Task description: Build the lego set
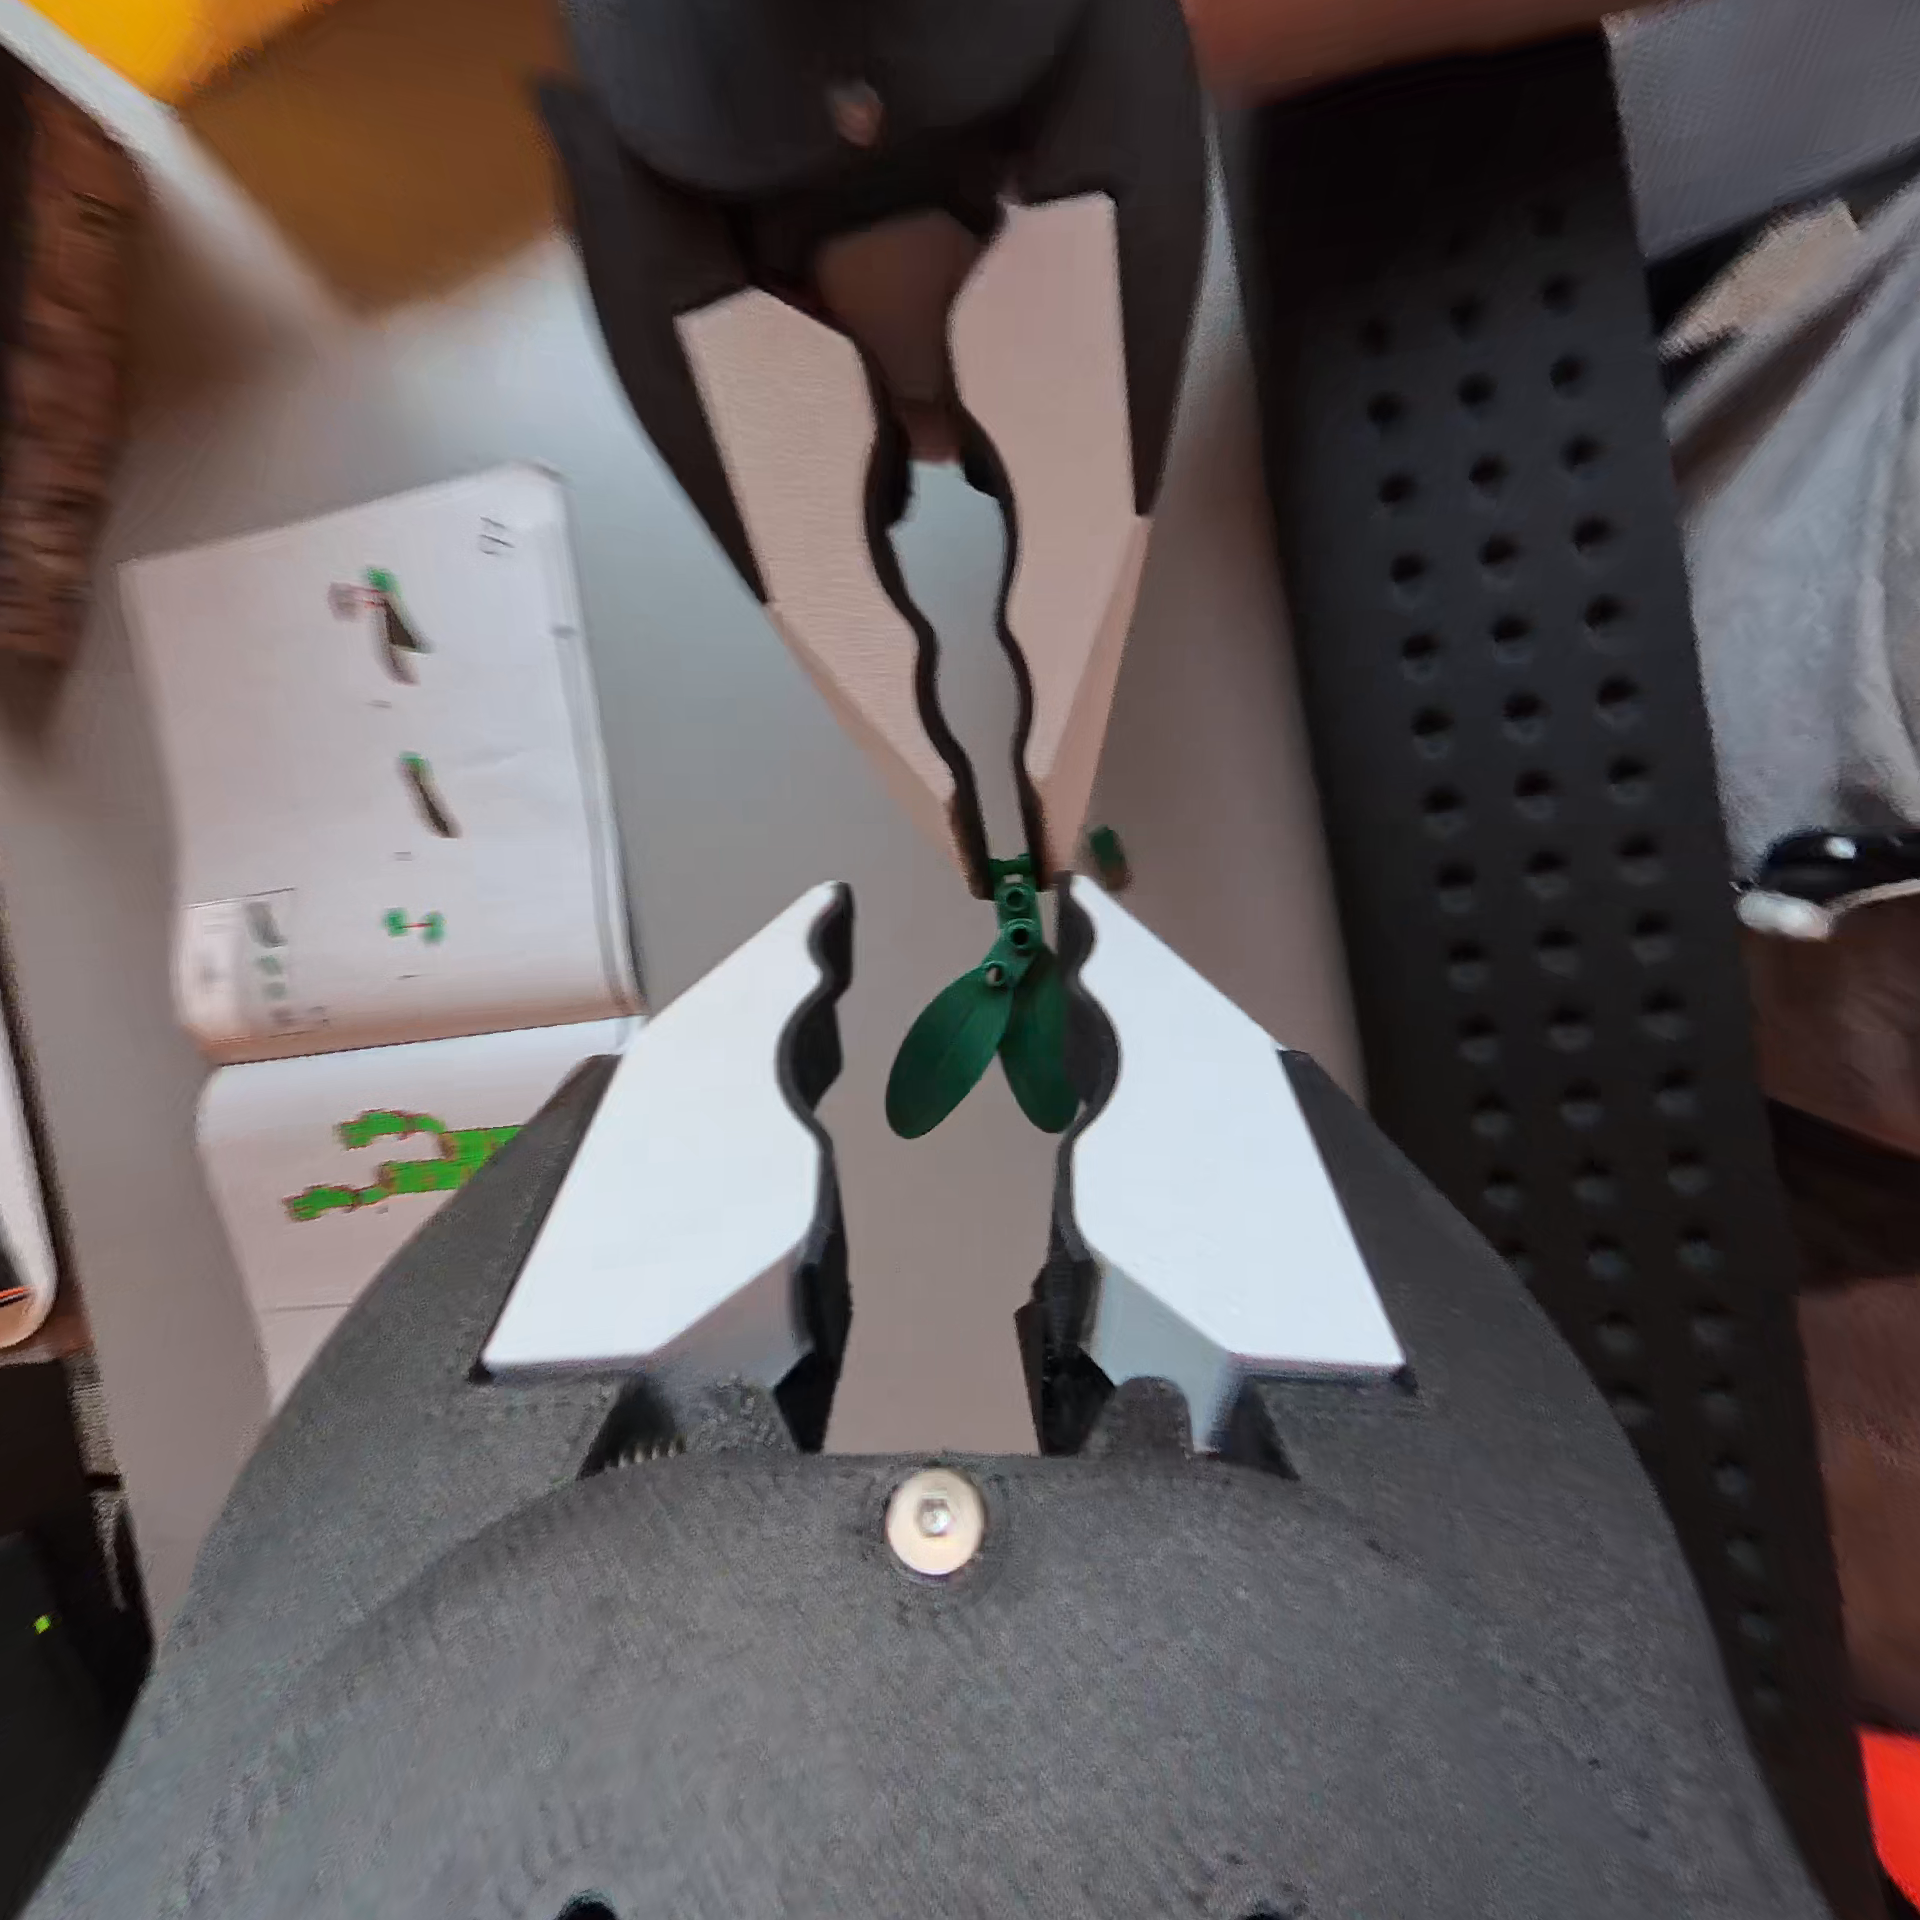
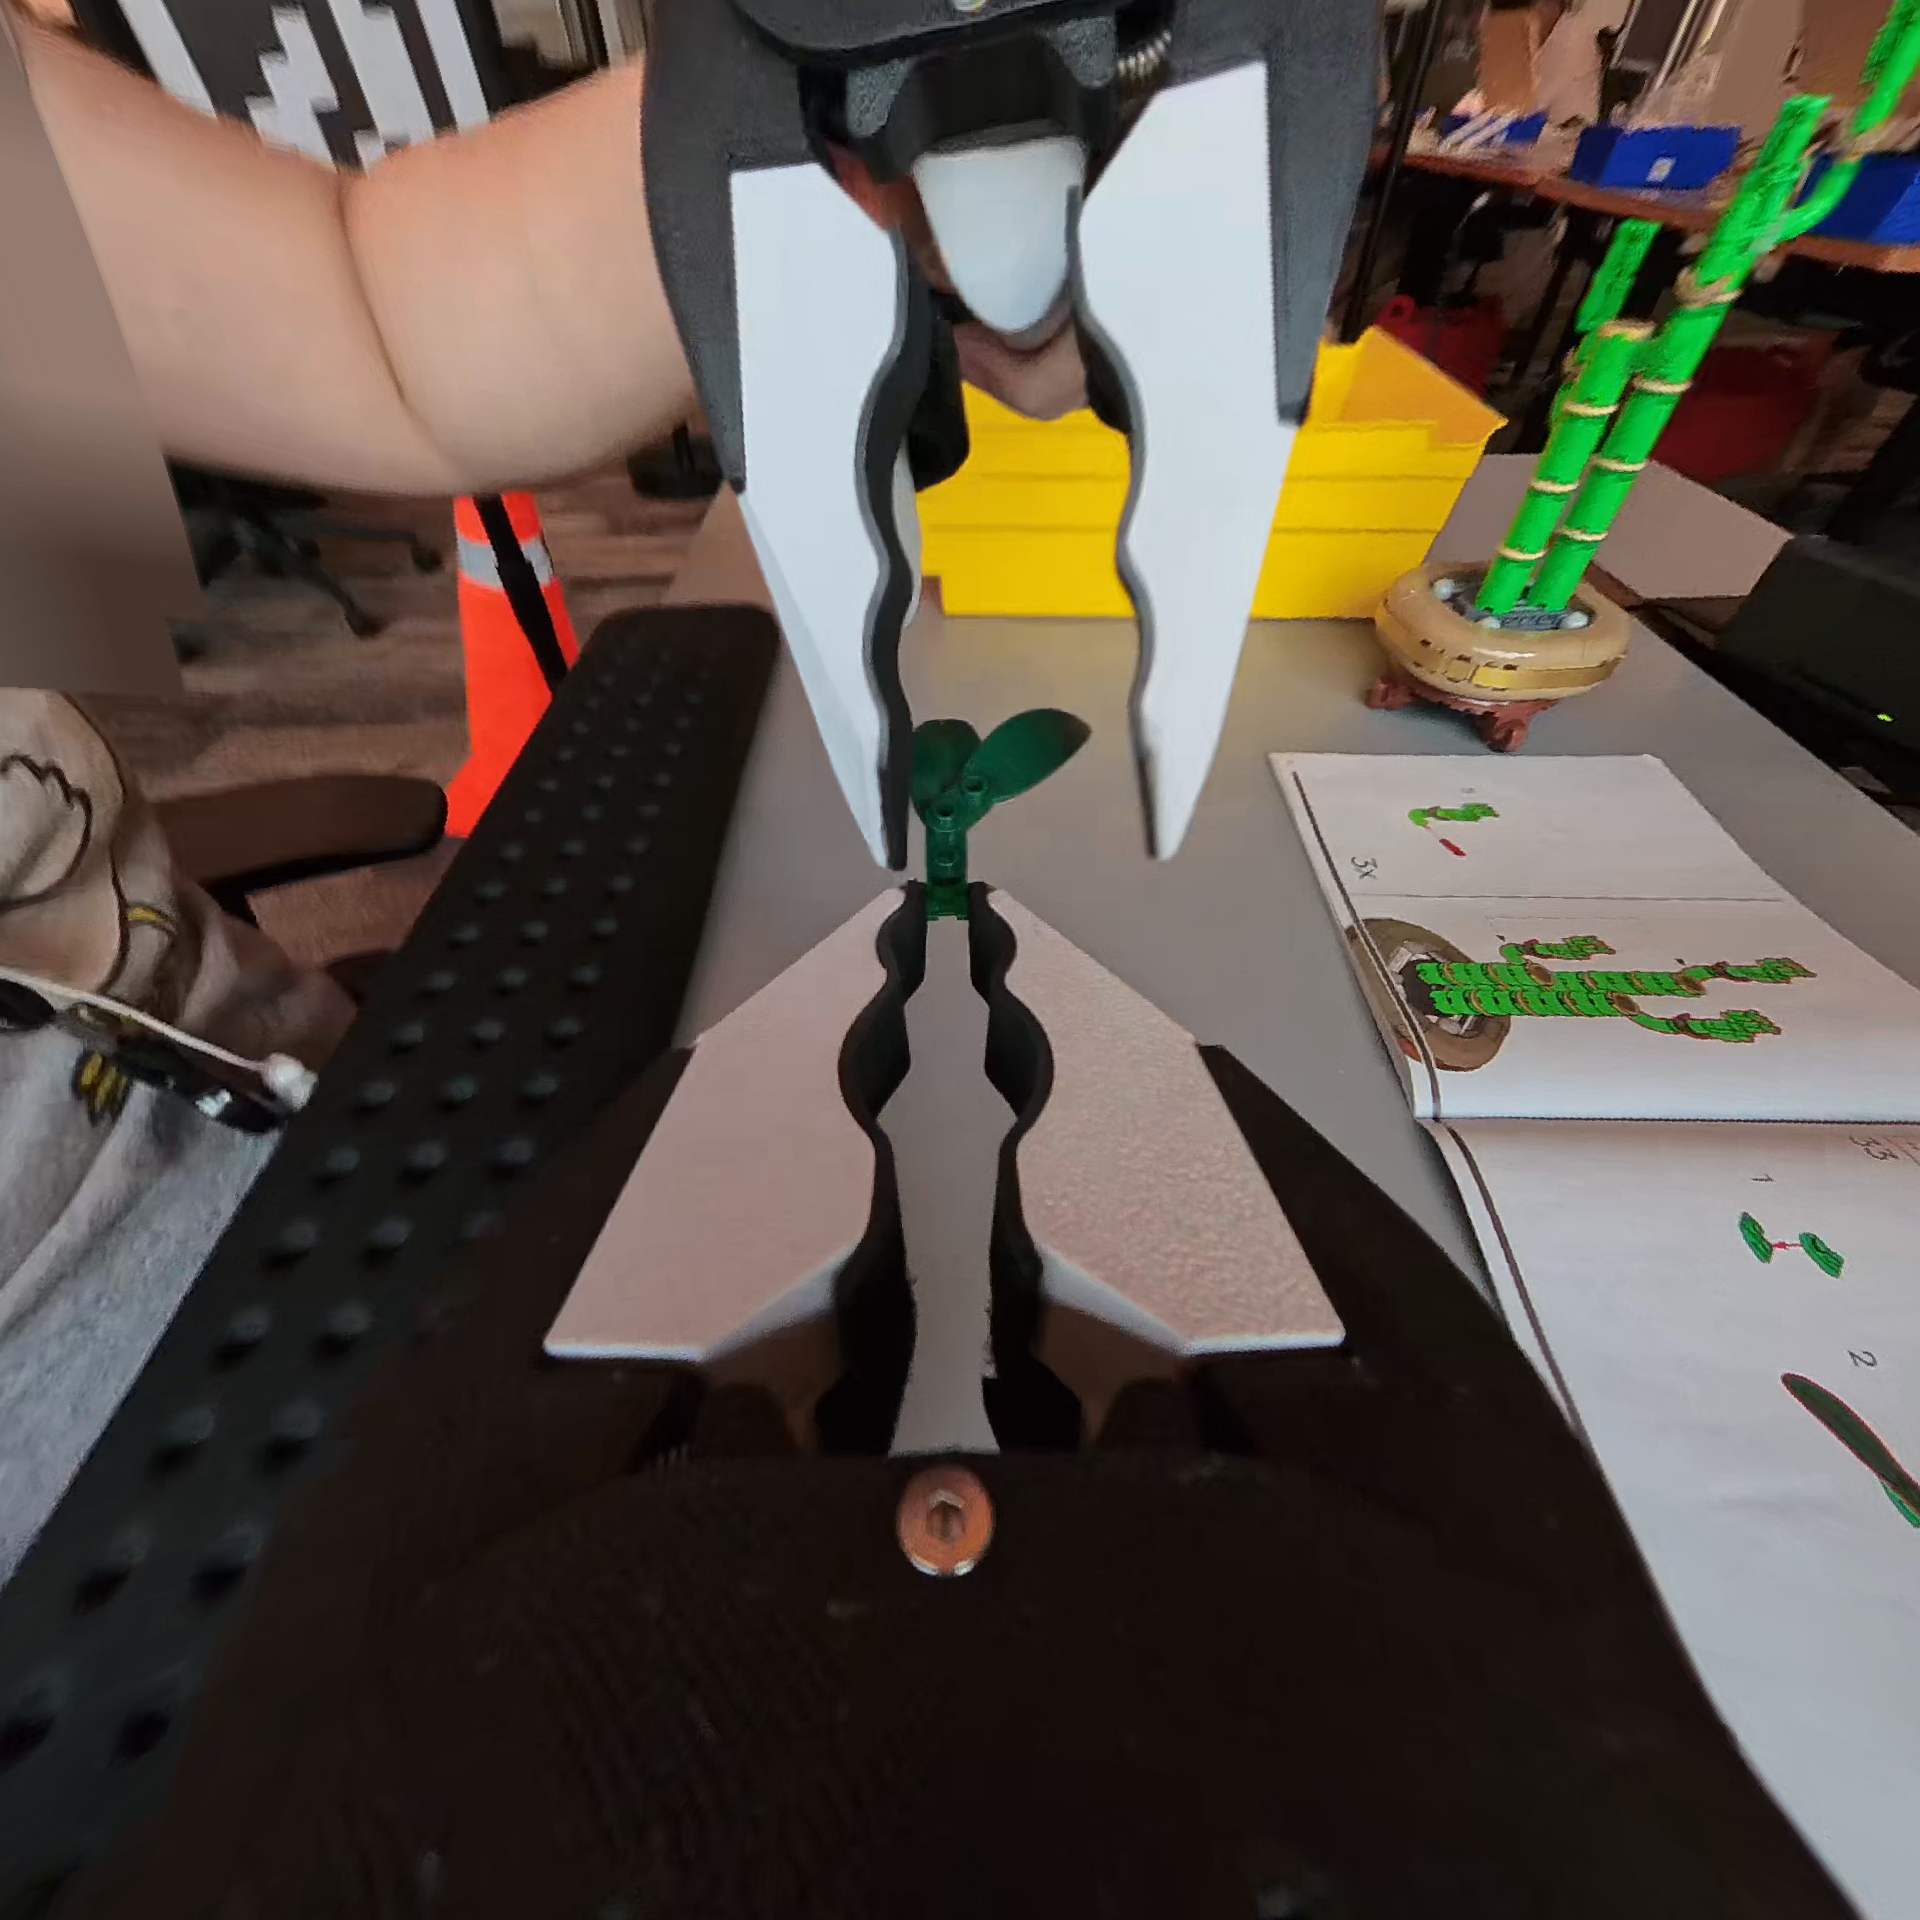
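Note:
A dark green leaf piece (image 1: 966, 1039) with two leaves on a short studded stem hangs in the air between both grippers. My right gripper (image 2: 943, 896) is shut on the stem's end; it also shows coming in from the top of the left wrist view (image 1: 1010, 871). My left gripper (image 1: 954, 894) is open, its white fingers (image 1: 727, 1091) on either side of the leaves, with the leaves close to the right-hand finger. It also shows in the right wrist view (image 2: 1029, 854), pointing down over the leaf piece (image 2: 997, 758). A small green piece (image 1: 1103, 852) lies on the table behind.
An open instruction booklet (image 2: 1610, 987) lies on the grey table (image 2: 1195, 883). A black perforated strip (image 2: 416, 1039) runs alongside. A green bamboo model in a tan pot (image 2: 1507, 623), a yellow bin (image 2: 1351, 499) and an orange cone (image 2: 509, 623) stand farther off. A person's arm (image 2: 416, 312) reaches in. My two grippers' fingertips are within a few centimetres of each other. The small green piece (image 1: 1103, 852) is about equally far from each gripper, around 11 cm.

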Action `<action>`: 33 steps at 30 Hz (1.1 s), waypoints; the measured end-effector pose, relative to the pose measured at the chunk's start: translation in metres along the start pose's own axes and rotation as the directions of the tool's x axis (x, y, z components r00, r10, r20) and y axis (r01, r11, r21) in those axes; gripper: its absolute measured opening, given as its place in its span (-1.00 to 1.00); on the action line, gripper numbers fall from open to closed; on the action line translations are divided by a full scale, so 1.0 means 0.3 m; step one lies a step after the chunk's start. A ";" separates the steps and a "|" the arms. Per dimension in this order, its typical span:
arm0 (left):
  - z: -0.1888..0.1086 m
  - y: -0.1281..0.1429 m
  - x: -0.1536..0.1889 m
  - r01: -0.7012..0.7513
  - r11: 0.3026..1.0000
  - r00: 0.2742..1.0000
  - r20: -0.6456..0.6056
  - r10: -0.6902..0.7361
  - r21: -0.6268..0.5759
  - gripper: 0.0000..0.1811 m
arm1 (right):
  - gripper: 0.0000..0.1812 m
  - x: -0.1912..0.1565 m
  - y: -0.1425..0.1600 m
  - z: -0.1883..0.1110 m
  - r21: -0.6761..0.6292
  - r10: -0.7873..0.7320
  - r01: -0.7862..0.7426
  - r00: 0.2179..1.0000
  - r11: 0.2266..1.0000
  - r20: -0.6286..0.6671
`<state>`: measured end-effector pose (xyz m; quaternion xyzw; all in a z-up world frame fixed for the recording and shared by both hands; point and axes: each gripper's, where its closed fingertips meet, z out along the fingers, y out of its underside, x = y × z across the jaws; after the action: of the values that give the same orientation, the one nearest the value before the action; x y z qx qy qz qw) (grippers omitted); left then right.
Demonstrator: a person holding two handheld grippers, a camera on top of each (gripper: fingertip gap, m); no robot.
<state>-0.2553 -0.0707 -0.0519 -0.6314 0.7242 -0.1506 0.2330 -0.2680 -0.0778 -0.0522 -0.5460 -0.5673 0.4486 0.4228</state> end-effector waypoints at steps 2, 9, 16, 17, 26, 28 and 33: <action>-0.065 -0.027 -0.072 0.056 0.993 0.996 0.069 -0.063 0.101 -0.45 | -0.93 0.023 -0.042 -0.019 0.094 0.087 -0.086 0.996 0.992 -0.003; -0.521 -0.033 -0.174 0.359 0.328 0.771 -0.080 -0.632 0.874 -0.48 | -0.94 0.133 -0.161 -0.100 0.445 0.435 -0.427 0.896 0.787 0.092; -0.290 -0.018 -0.087 0.447 0.068 0.717 -0.312 -0.623 0.892 -0.70 | -0.94 0.105 -0.230 -0.065 0.504 0.453 -0.471 0.875 0.724 0.167; -0.282 -0.029 -0.087 0.459 0.046 0.721 -0.342 -0.603 0.887 -0.71 | -0.94 0.095 -0.235 -0.058 0.505 0.444 -0.463 0.880 0.729 0.166; -0.246 -0.071 -0.086 0.444 0.039 0.767 -0.357 -0.534 0.895 -0.81 | -0.94 0.070 -0.240 -0.039 0.498 0.410 -0.422 0.901 0.758 0.139; -0.243 -0.072 -0.082 0.442 0.051 0.775 -0.353 -0.525 0.895 -0.81 | -0.94 0.069 -0.239 -0.031 0.492 0.411 -0.424 0.901 0.760 0.142; -0.240 -0.074 -0.071 0.416 0.083 0.798 -0.319 -0.512 0.906 -0.93 | -0.94 0.064 -0.235 -0.017 0.480 0.409 -0.427 0.900 0.766 0.148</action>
<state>-0.2724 -0.0587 0.0235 -0.5589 0.2332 -0.5928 0.5309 -0.2808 -0.0586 0.0172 -0.5218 -0.3021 0.6723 0.4295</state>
